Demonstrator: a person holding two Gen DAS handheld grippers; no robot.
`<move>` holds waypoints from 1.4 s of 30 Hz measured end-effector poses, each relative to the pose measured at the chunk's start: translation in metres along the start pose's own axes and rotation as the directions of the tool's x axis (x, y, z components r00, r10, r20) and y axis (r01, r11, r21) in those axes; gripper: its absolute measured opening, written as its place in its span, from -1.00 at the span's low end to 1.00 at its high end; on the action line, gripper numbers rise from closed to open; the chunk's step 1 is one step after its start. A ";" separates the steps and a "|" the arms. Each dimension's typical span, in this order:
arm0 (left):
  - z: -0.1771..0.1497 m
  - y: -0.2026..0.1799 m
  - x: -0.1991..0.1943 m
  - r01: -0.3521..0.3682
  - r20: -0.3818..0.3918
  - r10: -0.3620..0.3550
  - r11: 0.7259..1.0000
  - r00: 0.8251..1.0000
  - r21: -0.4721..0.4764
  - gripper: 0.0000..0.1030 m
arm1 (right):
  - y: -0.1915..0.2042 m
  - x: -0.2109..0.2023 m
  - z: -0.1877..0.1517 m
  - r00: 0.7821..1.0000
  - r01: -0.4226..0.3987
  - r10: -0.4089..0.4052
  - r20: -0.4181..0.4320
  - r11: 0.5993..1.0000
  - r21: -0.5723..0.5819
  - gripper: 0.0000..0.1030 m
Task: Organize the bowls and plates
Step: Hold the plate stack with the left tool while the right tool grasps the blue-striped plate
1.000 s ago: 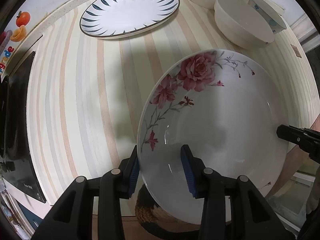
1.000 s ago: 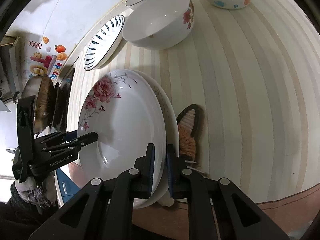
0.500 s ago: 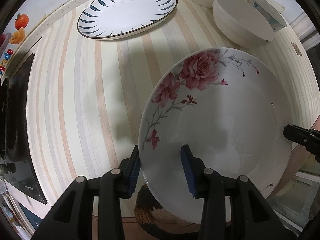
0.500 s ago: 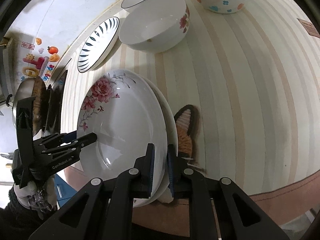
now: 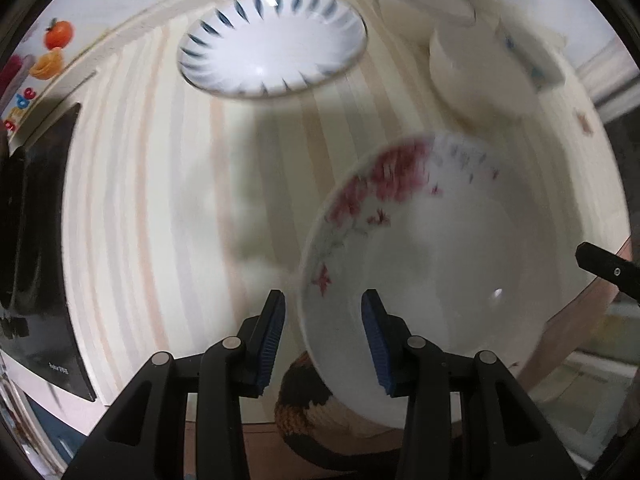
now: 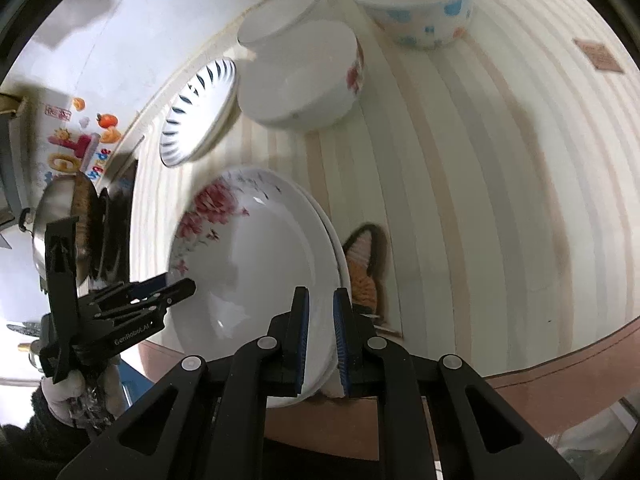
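"GenRobot.AI" is printed in white on the black body of the left gripper (image 6: 176, 292); coloured letters reading "grade" are seen on the wall sticker (image 5: 20, 108), the rest being too blurred

Close wrist views sharing rose plate (image 5: 440, 264)

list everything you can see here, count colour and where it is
rose plate: 1, white with red roses, near counter edge, rim between both grippers' fingers
blue-leaf plate: 1, white with dark blue leaf rim, far side by the wall
rose bowl: 1, white with red flower, beside the blue-leaf plate
plain bowl: 1, white, behind the rose bowl
blue-dot bowl: 1, white with blue spots, far right
knitted coaster: 1, orange and brown, partly under the rose plate
pot: 1, steel, on the stove at left
left gripper: black, blue pads, straddling the rim
right gripper: black, blue pads, clamped on the rim
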State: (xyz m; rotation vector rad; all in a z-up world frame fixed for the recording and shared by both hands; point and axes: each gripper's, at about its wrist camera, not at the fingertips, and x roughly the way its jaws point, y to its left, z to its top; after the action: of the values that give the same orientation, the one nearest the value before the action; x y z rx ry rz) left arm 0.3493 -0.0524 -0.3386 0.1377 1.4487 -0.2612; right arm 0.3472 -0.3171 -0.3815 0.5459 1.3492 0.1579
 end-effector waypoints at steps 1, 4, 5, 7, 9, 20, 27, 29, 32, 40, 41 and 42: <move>0.005 0.006 -0.010 0.003 0.022 -0.003 1.000 1.000 -0.012 -0.27 | 0.004 -0.005 0.004 1.000 -0.006 0.006 0.013 1.000 -0.004 -0.70; 0.029 0.032 -0.035 0.004 0.086 0.001 0.998 0.996 -0.058 -0.27 | 0.028 -0.019 0.026 0.997 -0.061 0.061 0.051 0.998 -0.014 -0.61; 0.041 0.045 -0.041 0.004 0.105 0.004 0.997 0.994 -0.079 -0.27 | 0.035 -0.019 0.034 0.995 -0.081 0.082 0.053 0.997 -0.015 -0.46; 0.064 0.062 -0.042 -0.012 0.123 0.025 0.994 0.992 -0.109 -0.26 | 0.053 -0.014 0.056 0.992 -0.114 0.115 0.054 0.993 -0.021 -0.34; 0.088 0.081 -0.036 -0.027 0.127 0.045 0.991 0.991 -0.134 -0.26 | 0.074 0.002 0.085 0.992 -0.115 0.116 0.049 0.993 -0.036 -0.34; 0.199 0.139 0.047 -0.028 -0.005 0.027 0.991 1.000 -0.127 -0.26 | 0.115 0.124 0.200 0.994 0.080 -0.083 -0.077 0.996 -0.036 -0.34; 0.218 0.137 0.080 0.061 -0.051 -0.066 0.993 0.997 -0.097 -0.35 | 0.110 0.146 0.211 0.988 0.115 -0.118 -0.102 0.993 -0.034 -0.57; 0.219 0.134 0.079 0.063 -0.044 -0.067 0.994 0.997 -0.084 -0.48 | 0.112 0.147 0.214 0.984 0.141 -0.146 -0.102 0.989 -0.050 -0.70; 0.219 0.135 0.080 0.061 -0.038 -0.064 0.994 0.997 -0.085 -0.49 | 0.113 0.150 0.213 0.980 0.167 -0.173 -0.094 0.984 -0.069 -0.79; 0.204 0.131 0.062 0.045 -0.018 -0.047 0.996 0.999 -0.074 -0.49 | 0.114 0.143 0.210 0.985 0.146 -0.152 -0.081 0.986 -0.083 -0.82; 0.200 0.129 0.057 0.043 -0.011 -0.044 0.996 0.999 -0.073 -0.49 | 0.114 0.139 0.209 0.986 0.142 -0.149 -0.077 0.986 -0.088 -0.82; 0.199 0.124 0.053 0.042 -0.005 -0.043 0.996 0.999 -0.073 -0.49 | 0.115 0.135 0.208 0.987 0.138 -0.145 -0.075 0.986 -0.096 -0.82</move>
State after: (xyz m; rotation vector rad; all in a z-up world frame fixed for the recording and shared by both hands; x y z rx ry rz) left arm 0.5779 0.0128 -0.3747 0.0485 1.4665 -0.2426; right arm 0.5992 -0.2201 -0.4236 0.3688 1.4481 0.1257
